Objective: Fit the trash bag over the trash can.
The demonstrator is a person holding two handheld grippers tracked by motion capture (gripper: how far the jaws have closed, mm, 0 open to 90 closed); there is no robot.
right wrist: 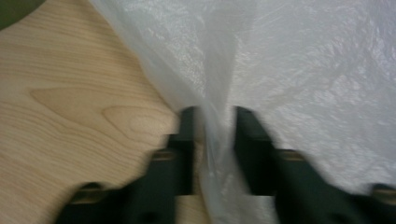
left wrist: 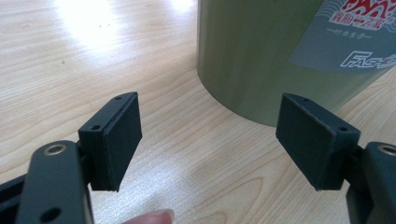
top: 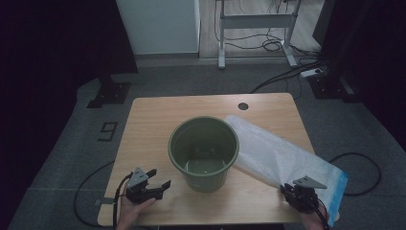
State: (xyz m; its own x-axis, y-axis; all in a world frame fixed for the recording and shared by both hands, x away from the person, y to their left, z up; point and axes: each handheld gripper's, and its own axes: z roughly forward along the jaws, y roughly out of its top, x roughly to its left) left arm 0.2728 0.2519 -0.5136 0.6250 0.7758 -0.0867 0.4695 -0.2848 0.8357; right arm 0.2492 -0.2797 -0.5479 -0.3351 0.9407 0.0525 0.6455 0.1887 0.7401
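From the high view we see a pale wooden table with a round green bucket standing upright near its middle. A thin, crinkled, translucent white plastic bag lies from the bucket's rim to the table's near right corner, where its blue-edged end hangs over.

Our left gripper view adds the bucket's smooth outer wall with a printed label, cut off at the frame's edge. The right gripper view is blurred; there a fold of the bag runs up between the black jaws, and we cannot tell whether the pads press it.

Our left gripper rests beside the bucket, jaws spread wide and empty. Our right gripper sits at the bag's near end.
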